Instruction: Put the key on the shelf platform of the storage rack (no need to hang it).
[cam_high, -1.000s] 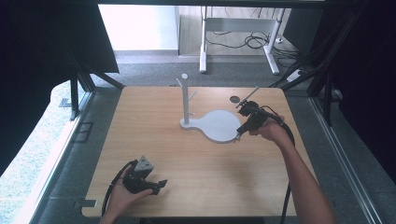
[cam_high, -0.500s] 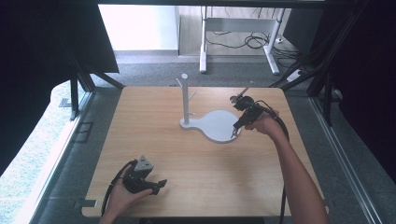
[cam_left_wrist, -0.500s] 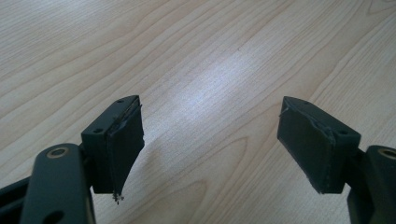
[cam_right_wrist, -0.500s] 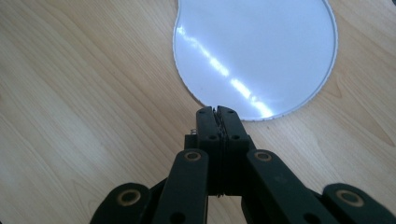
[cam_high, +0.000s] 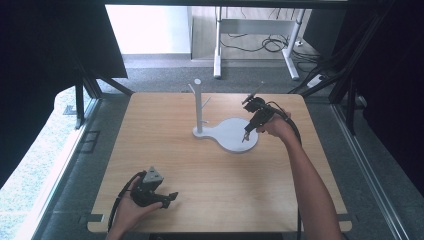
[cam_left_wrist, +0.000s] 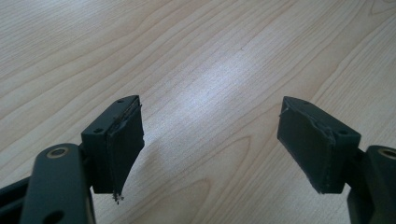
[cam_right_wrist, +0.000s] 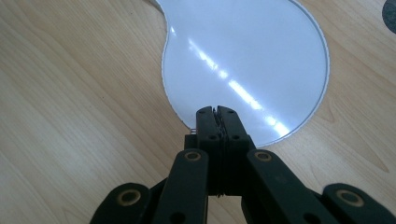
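With its two black jaws pressed together on nothing, the right gripper (cam_right_wrist: 218, 112) hangs over the near rim of the flat white round base plate (cam_right_wrist: 243, 51), whose narrow neck runs away toward a white upright peg stand (cam_high: 198, 105). Far off across the pale wooden table (cam_high: 200, 175), the left gripper (cam_left_wrist: 210, 140) rests, jaws wide apart and empty
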